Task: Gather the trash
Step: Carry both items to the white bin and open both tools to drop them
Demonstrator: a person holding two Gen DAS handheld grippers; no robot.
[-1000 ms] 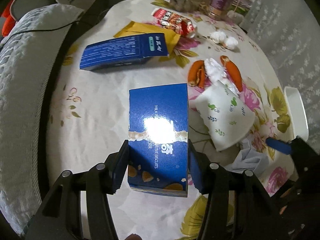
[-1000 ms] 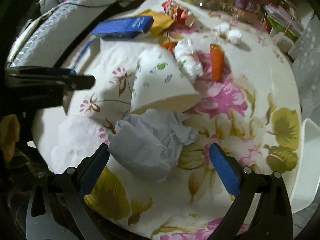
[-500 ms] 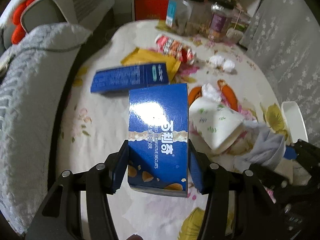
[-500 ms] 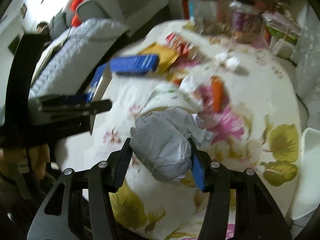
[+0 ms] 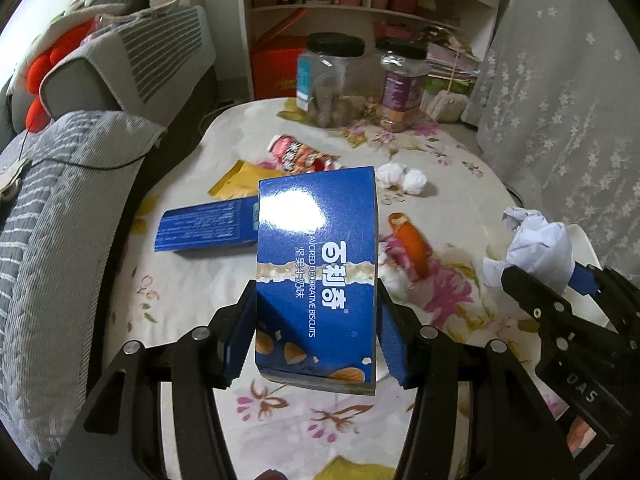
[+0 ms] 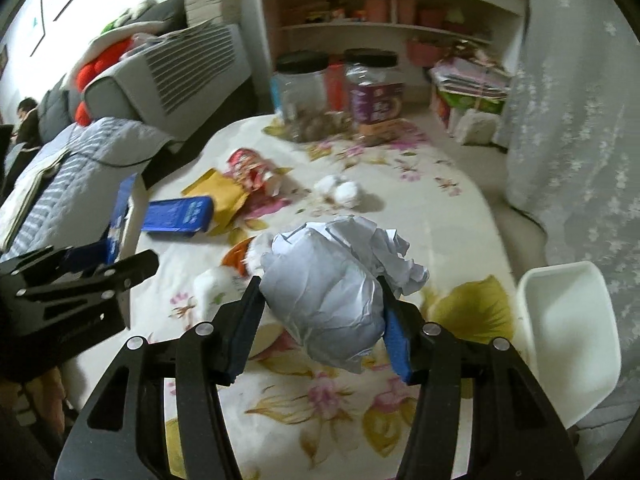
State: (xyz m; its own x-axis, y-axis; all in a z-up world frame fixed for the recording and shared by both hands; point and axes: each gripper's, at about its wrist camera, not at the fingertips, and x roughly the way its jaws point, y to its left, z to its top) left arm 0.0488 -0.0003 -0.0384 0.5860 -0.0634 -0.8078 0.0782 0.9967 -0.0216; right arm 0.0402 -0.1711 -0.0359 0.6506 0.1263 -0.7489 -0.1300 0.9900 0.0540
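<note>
Both claws loaded with trash, lifted off the bench [image 5: 192,280]
Left claw [image 5: 316,334] pinches the box [image 5: 316,264]; right claw [image 6: 320,320] pinches the paper wad [image 6: 332,300], both clear for binning

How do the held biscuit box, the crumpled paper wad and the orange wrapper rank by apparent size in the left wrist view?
1. Biscuit box, largest, though nearest the camera.
2. Crumpled paper wad, held in the right gripper.
3. Orange wrapper, smallest, blurred on the table.
</note>
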